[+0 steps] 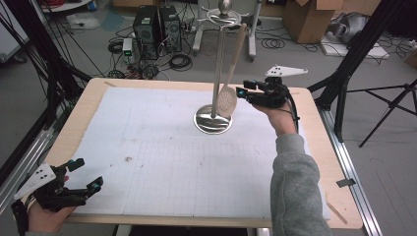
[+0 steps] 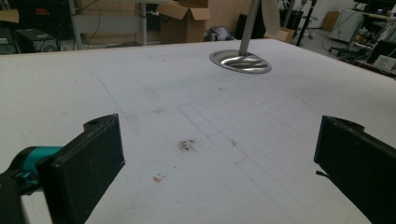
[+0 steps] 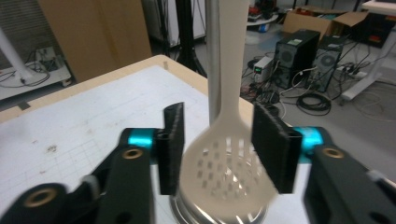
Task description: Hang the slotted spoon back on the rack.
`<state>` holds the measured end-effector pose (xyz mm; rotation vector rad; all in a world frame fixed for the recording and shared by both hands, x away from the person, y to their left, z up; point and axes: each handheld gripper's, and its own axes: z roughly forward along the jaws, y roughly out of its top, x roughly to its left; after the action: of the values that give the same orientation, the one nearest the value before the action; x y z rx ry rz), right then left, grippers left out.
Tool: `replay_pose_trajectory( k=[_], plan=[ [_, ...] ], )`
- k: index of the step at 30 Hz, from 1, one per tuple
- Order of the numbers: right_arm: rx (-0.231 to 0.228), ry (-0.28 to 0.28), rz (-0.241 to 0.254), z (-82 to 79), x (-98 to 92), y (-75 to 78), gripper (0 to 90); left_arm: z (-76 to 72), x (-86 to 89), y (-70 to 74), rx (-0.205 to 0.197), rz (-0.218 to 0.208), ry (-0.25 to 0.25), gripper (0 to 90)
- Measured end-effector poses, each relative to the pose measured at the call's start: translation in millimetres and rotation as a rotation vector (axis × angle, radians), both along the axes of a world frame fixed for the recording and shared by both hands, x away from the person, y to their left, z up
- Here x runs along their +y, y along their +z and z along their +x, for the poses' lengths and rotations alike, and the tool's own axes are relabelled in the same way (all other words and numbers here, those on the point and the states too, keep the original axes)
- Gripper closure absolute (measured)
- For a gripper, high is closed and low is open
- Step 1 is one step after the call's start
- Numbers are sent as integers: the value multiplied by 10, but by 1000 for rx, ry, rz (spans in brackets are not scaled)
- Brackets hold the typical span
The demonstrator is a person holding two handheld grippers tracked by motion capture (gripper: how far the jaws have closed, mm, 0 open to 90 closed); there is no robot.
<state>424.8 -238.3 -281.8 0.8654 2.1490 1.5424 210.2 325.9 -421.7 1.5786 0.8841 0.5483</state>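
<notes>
**Slotted spoon hanging on stand, R gripper let go around it**

R gripper is up at the far right of the table, pointing left at the slotted spoon. The spoon (cream plastic) hangs from the top ring of the metal stand, its bowl low, just above and beside the stand's round base. In the right gripper view the spoon bowl sits between the jaws, but there are gaps on both sides, so pads aren't pressing: grip released, spoon not held. The spoon handle runs up alongside the stand pole.

L gripper is at the near left corner over the white grid mat, well apart from the stand. Its jaws are spread wide with nothing between them.

Mat has small dirt specks and a reddish mark. No readable labels or writing anywhere; sticker on a PC tower on the floor is too small to read.
</notes>
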Motion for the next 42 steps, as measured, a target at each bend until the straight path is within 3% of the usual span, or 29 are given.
replay_pose_trajectory(
  k=[3,10,17,24,32,42],
  plan=[
    [25,4,-1,-31,-34,-35,351,20,-17,-3,0,-4,-4,18],
    [5,19,-20,-172,-19,-105,152,75,-52,18,-2,-18,-12,18],
    [-16,54,-39,-292,49,-104,144,116,-127,48,-13,-11,-32,18],
    [-26,62,-33,-350,53,-120,144,86,-98,49,-12,-16,-13,18],
    [-20,83,-19,-421,-5,-244,145,66,-34,54,-17,-19,7,18],
    [-14,63,3,-562,-131,-358,144,82,-4,48,-20,-20,15,18]
  ],
)
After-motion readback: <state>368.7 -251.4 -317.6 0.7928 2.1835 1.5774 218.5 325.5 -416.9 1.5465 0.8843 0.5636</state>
